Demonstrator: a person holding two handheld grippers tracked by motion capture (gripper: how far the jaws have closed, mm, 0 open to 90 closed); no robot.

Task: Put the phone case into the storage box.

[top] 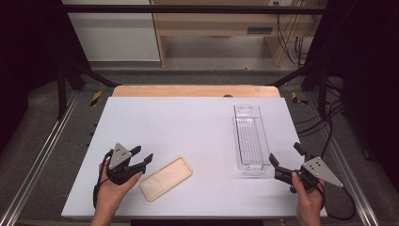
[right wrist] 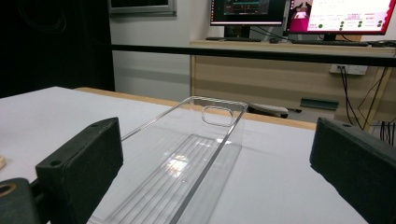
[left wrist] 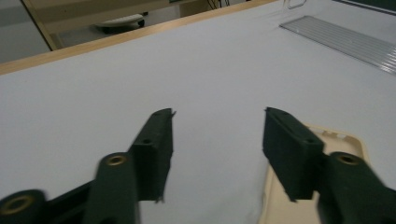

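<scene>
A beige phone case (top: 165,178) lies flat near the table's front, inner side up. My left gripper (top: 142,154) hovers open just left of it; in the left gripper view its right jaw sits over the case's (left wrist: 285,196) corner. A long clear plastic tray (top: 250,138) lies lengthwise on the right half of the table. My right gripper (top: 285,156) stands open at the tray's near end, jaws wide apart. In the right gripper view the tray (right wrist: 187,172) stretches away between the jaws, empty.
The white table top (top: 179,127) has a wooden edge (top: 195,90) at the back. Black frame rails run along both sides. Desks, cables and lit monitors (right wrist: 299,11) stand beyond the table.
</scene>
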